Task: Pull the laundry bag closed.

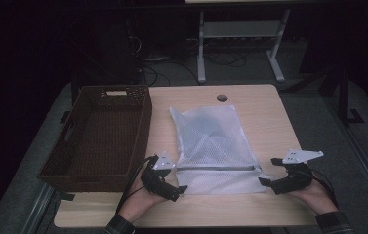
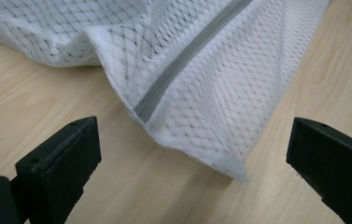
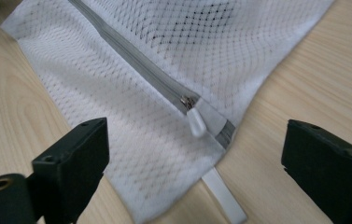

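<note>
A mesh bag (image 1: pixel 211 146) is laid flat on the counter (image 1: pixel 264 117); the left gripper (image 1: pixel 174 187) and right gripper (image 1: pixel 269 181) are held spread-jawed at its near corners.

overhead forward-down view; two close gripper views, shared mesh bag (image 1: pixel 213 146)

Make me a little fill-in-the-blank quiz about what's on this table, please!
1. The white mesh laundry bag lies to the ____ of the brown wicker basket.
2. The zipper pull sits at the end of the zipper nearest the ____ claw.
3. Both the left claw and the right one are ____, gripping nothing.
4. The basket holds ____.

Missing words: right; right; open; nothing
</note>
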